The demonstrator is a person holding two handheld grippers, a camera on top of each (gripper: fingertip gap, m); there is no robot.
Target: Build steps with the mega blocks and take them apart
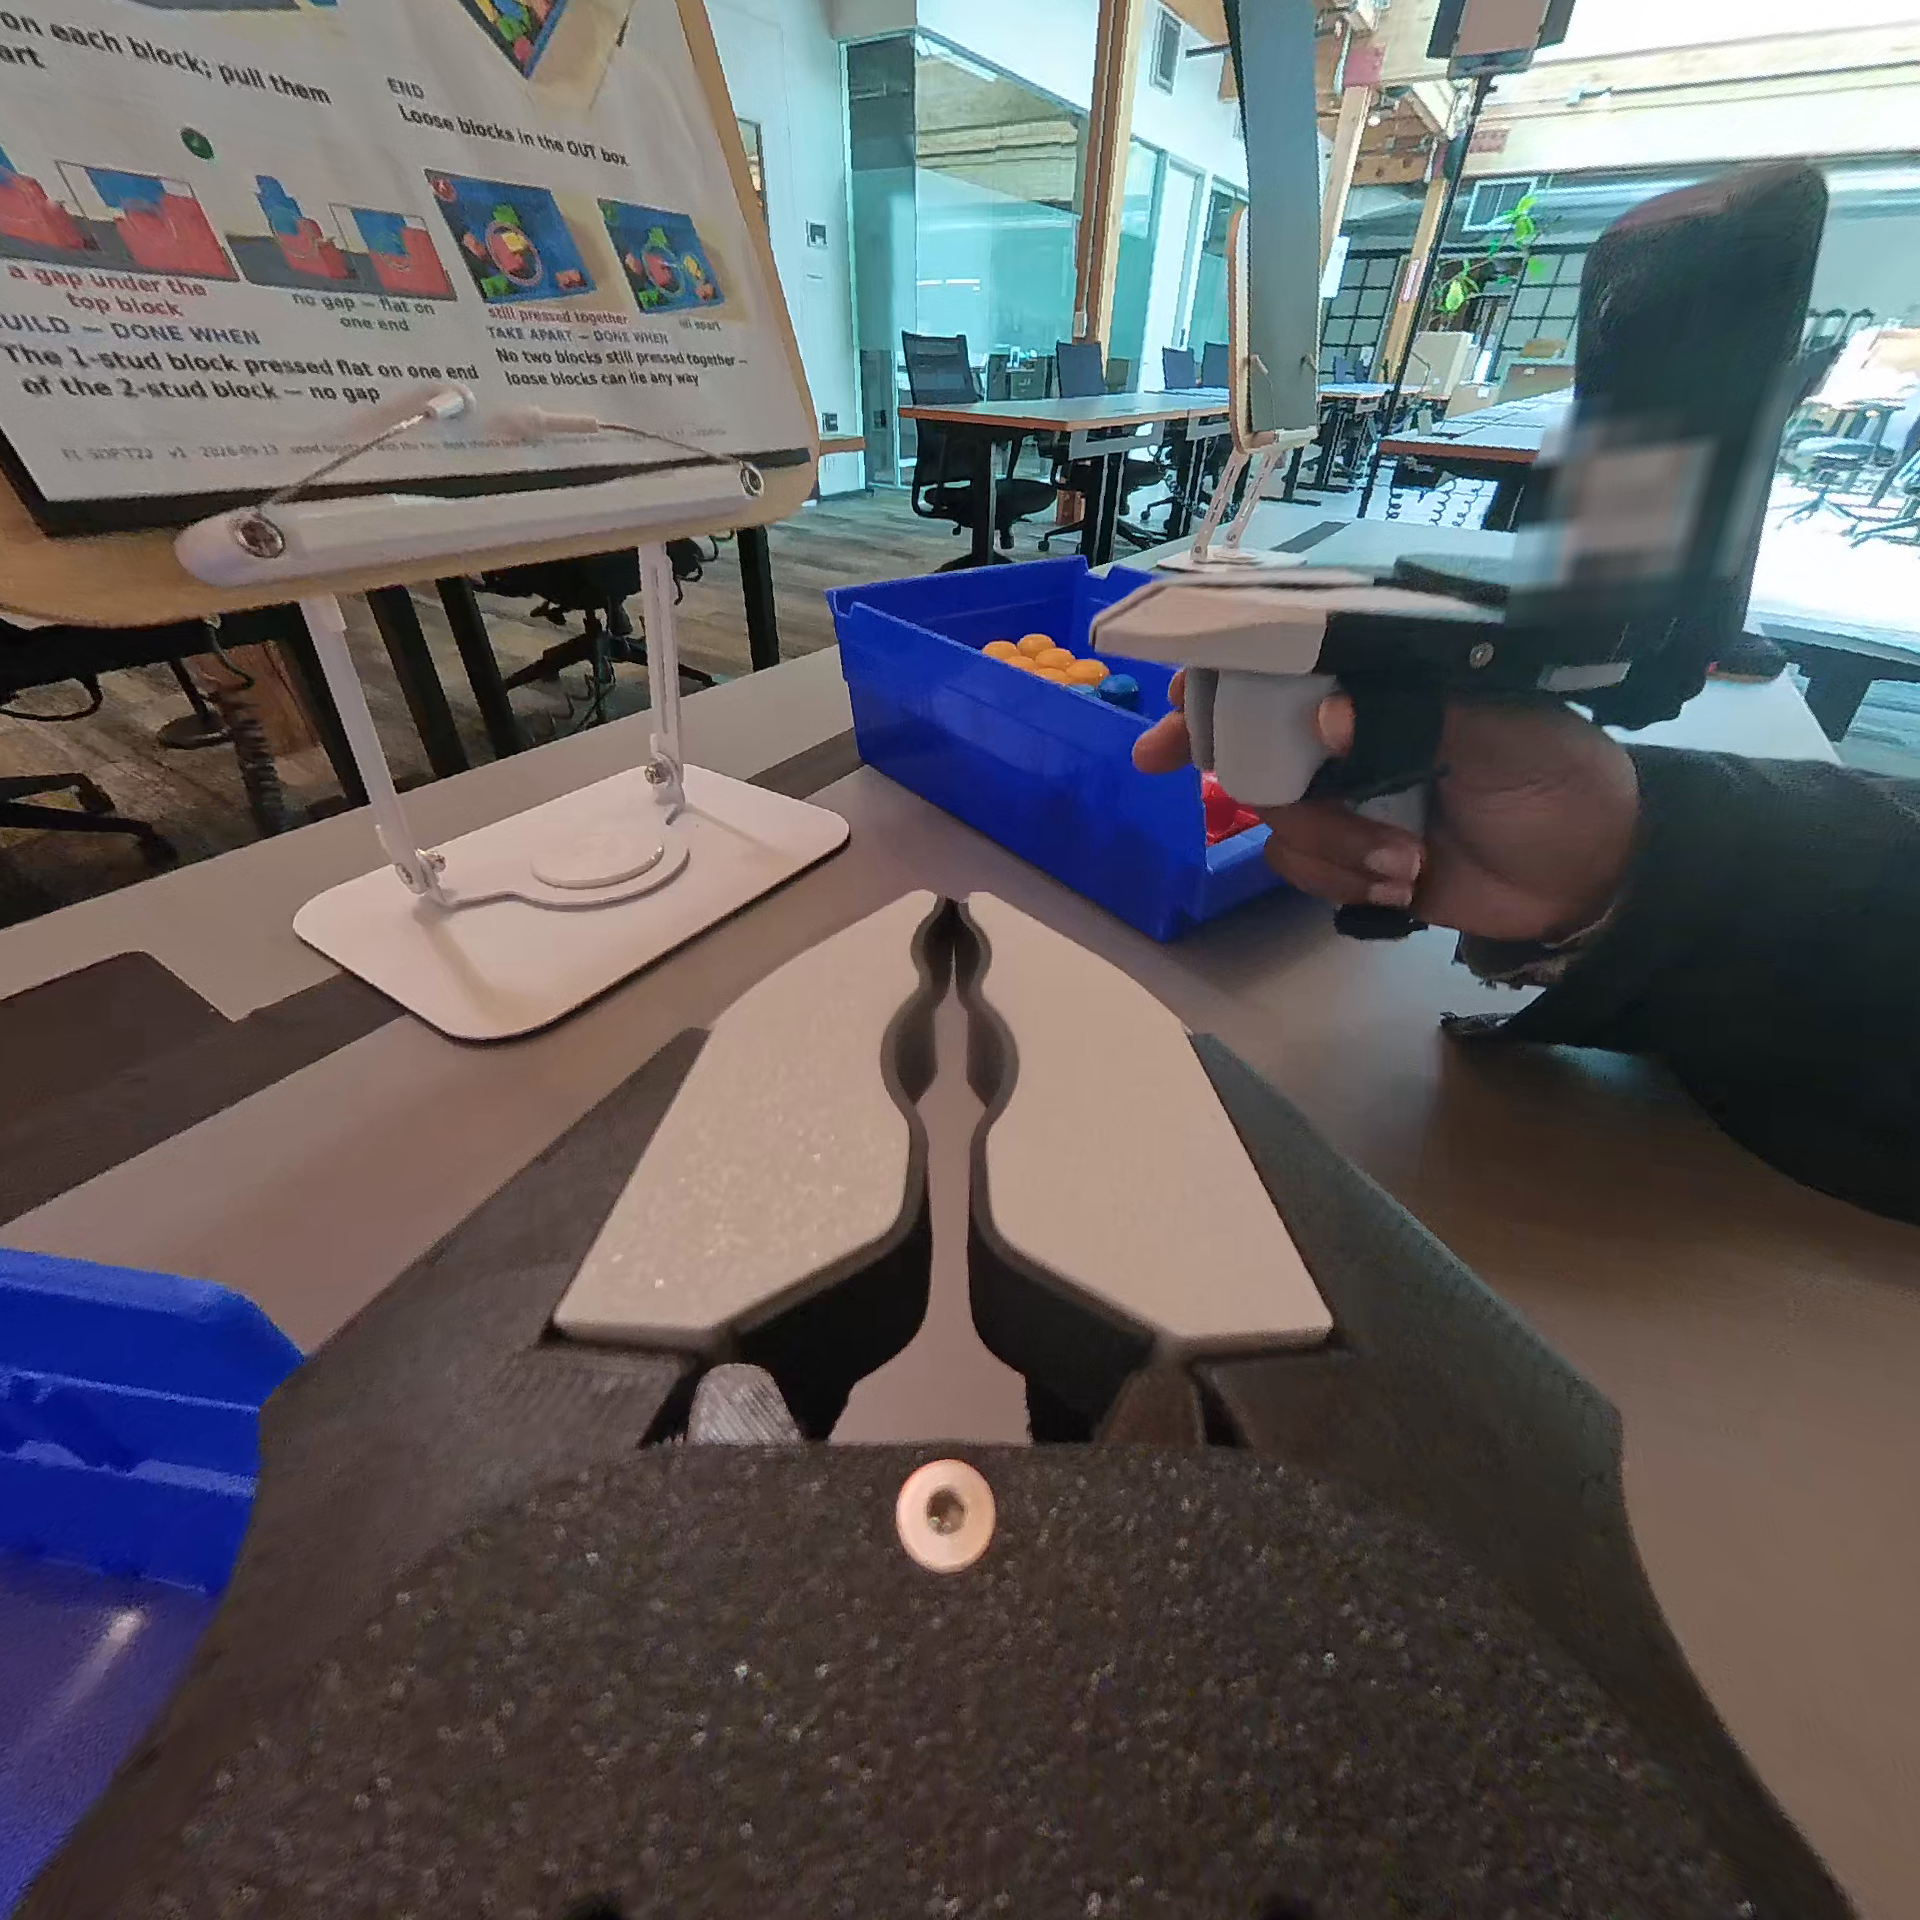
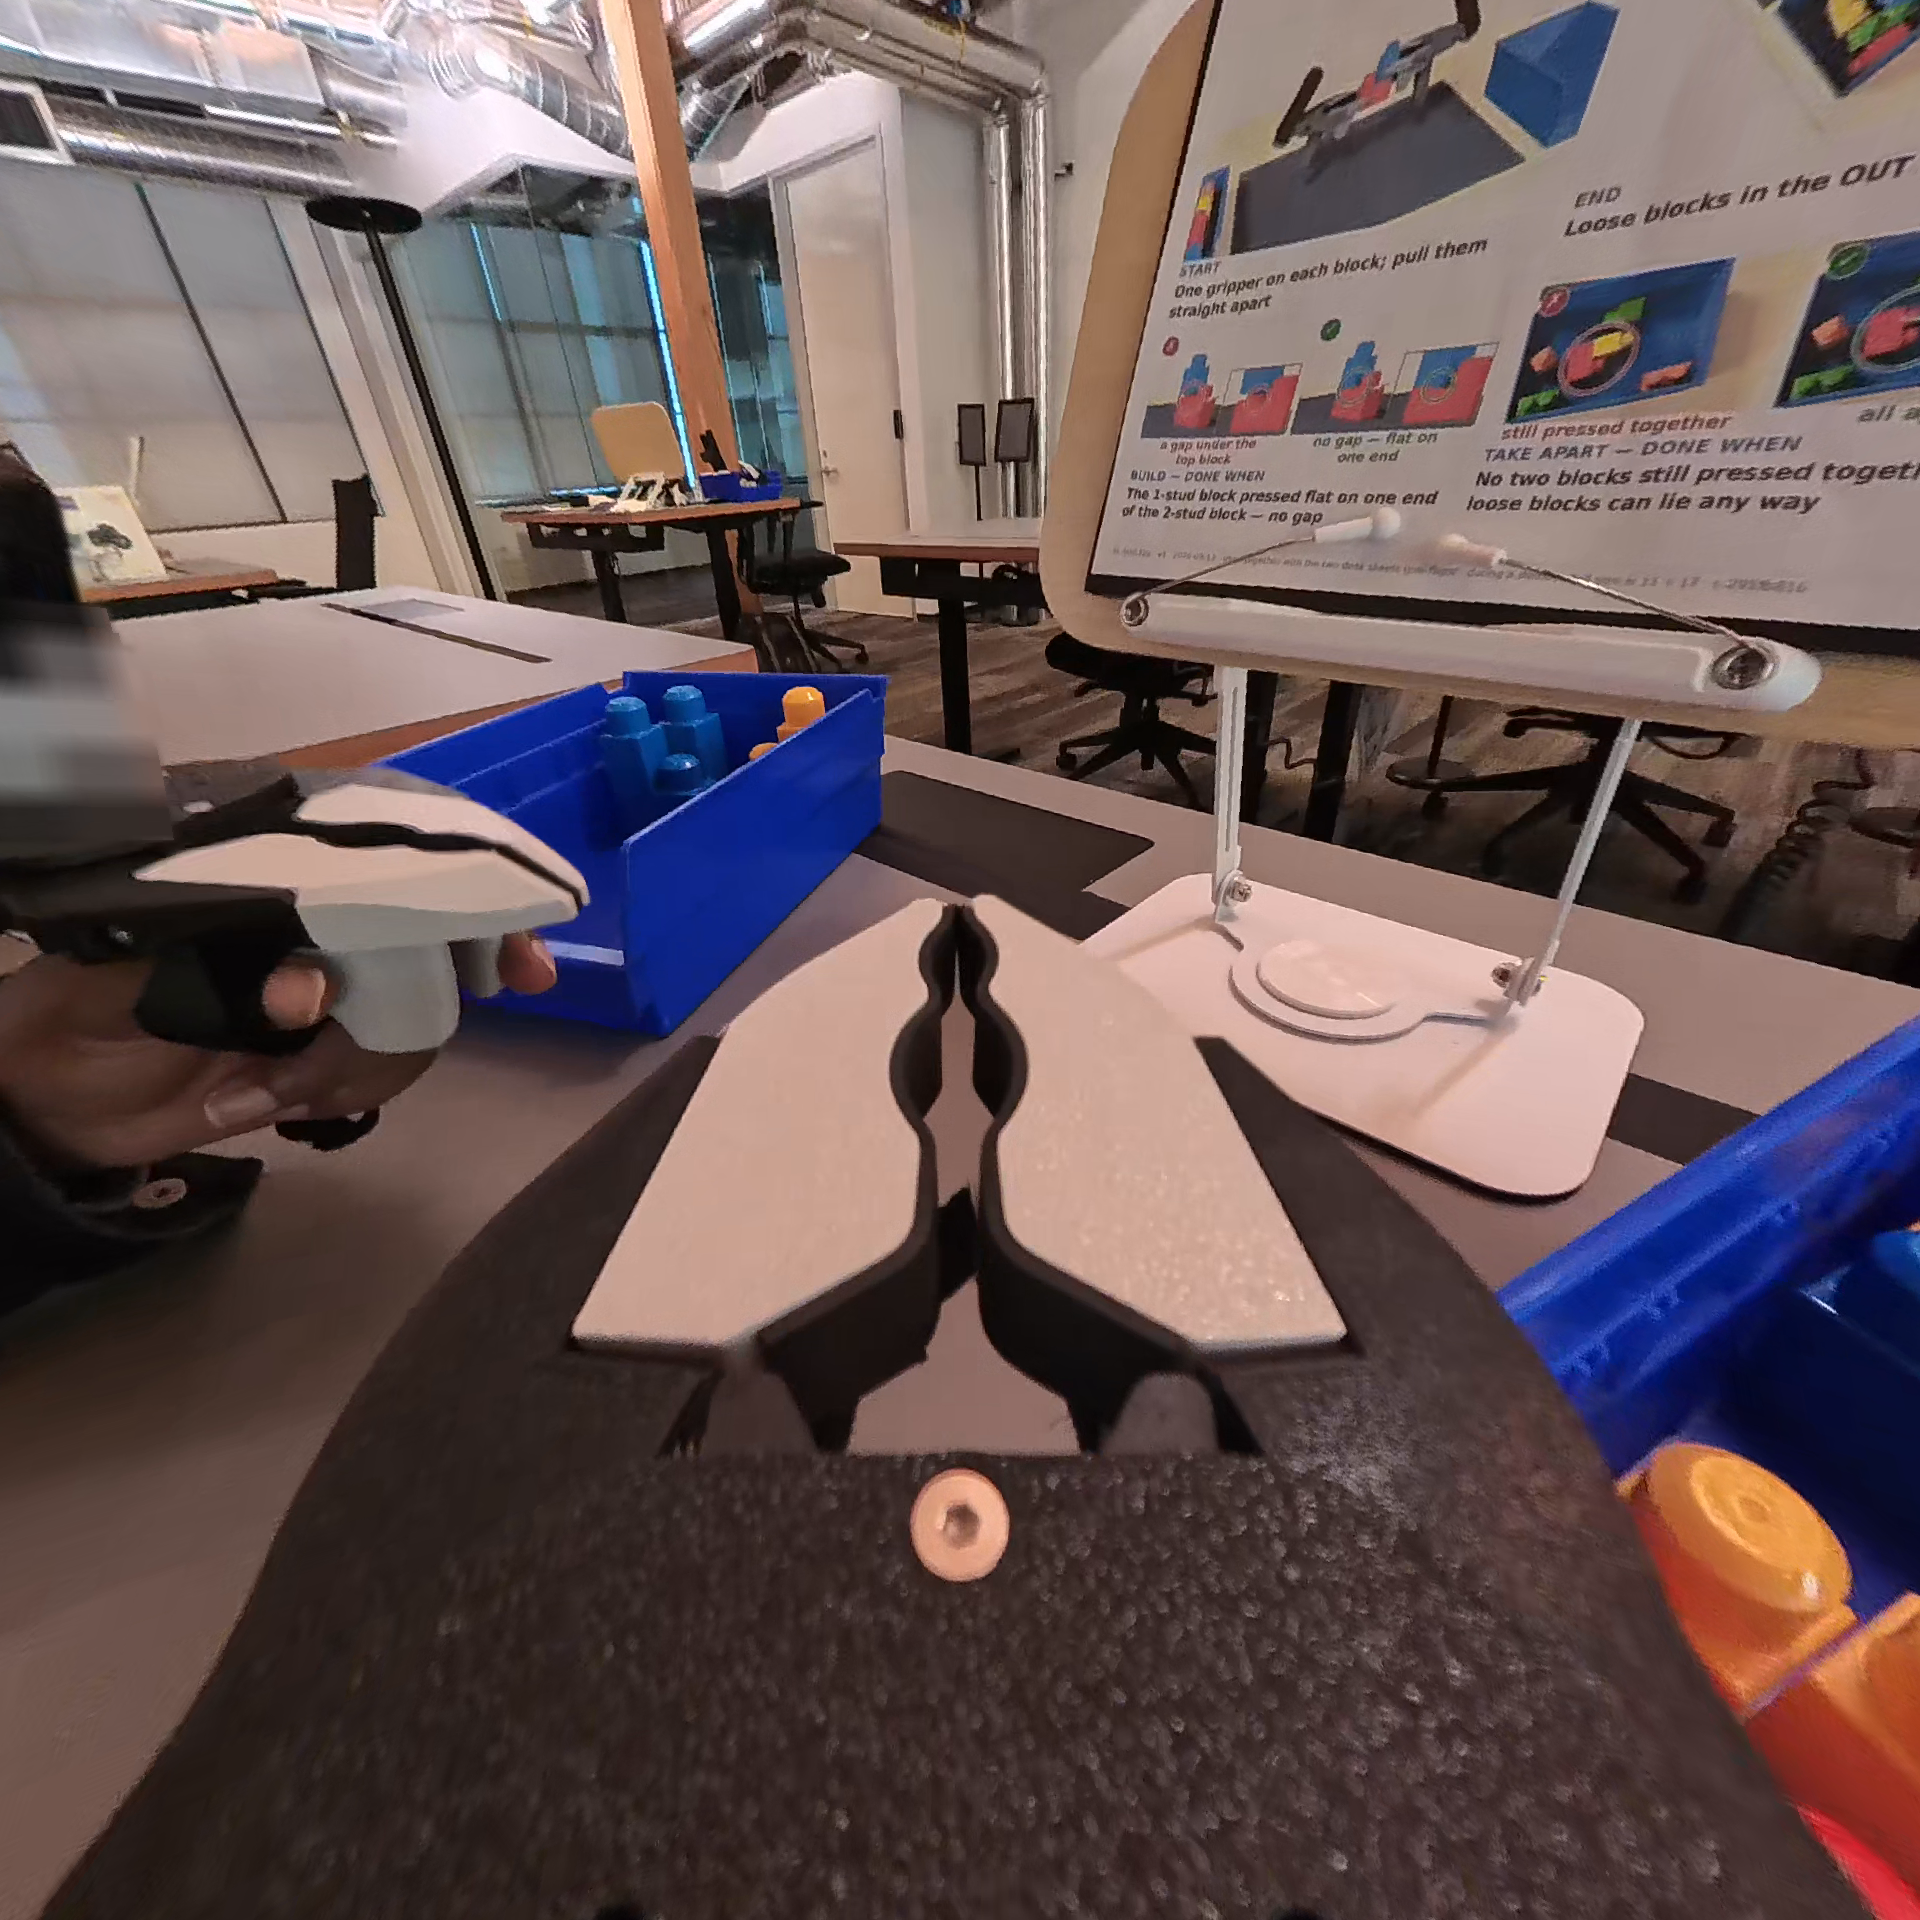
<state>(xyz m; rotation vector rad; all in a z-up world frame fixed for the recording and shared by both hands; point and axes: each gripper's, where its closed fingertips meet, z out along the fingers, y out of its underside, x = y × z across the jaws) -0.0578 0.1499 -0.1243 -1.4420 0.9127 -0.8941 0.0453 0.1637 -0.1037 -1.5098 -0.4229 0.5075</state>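
both grippers empty, tips closed together: left gripper (image 1: 951,914), right gripper (image 2: 954,914). mega blocks (image 2: 665,743) sit in the blue bins (image 2: 727,883). likely light, rigid, slick plastic; grab flat sides, not studs.

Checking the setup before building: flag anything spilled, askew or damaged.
Nothing stands out. Blocks sit inside the blue plastic bin on the left and the blue plastic bin on the right; the white document stand is upright; both grippers are shut, empty.
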